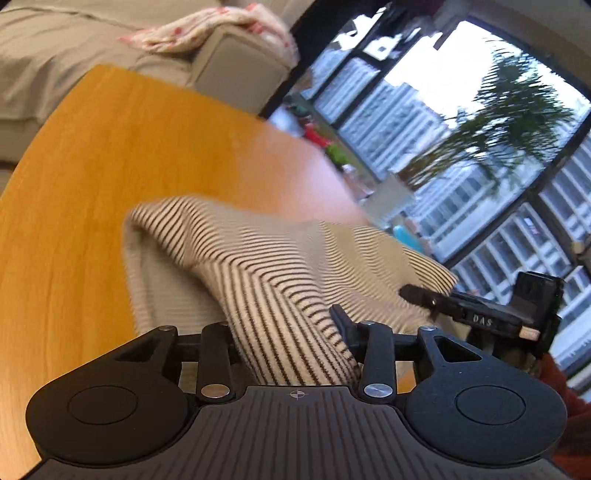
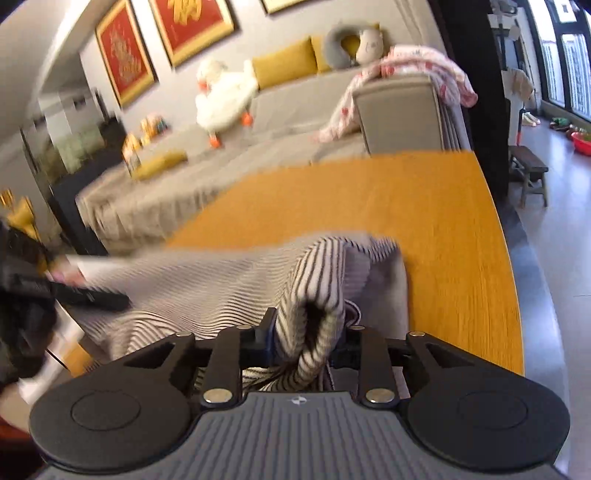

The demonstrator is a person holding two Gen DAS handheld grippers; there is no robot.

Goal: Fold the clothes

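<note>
Left wrist view: the left gripper (image 1: 291,343) is clenched on a bunched fold of the striped garment (image 1: 258,258), which rises from between the fingers and spreads forward over the orange wooden table (image 1: 92,166). The cloth lies partly on the table, partly lifted. At right, the right gripper (image 1: 417,293) reaches in with its fingers touching the garment's far edge. Beyond the table stand a beige sofa (image 1: 229,62) with a floral blanket (image 1: 207,29) draped on its arm, and large windows (image 1: 461,110).

Right wrist view: the right gripper (image 2: 306,332) is clamped on a rolled fold of the striped garment (image 2: 207,280); the fingers are mostly covered by cloth. The garment stretches leftward across the table (image 2: 424,221), where the left gripper (image 2: 92,299) meets its other edge. Behind are the sofa (image 2: 280,122), a plush duck (image 2: 225,96) and red framed pictures (image 2: 125,55). Motion blur softens detail.
</note>
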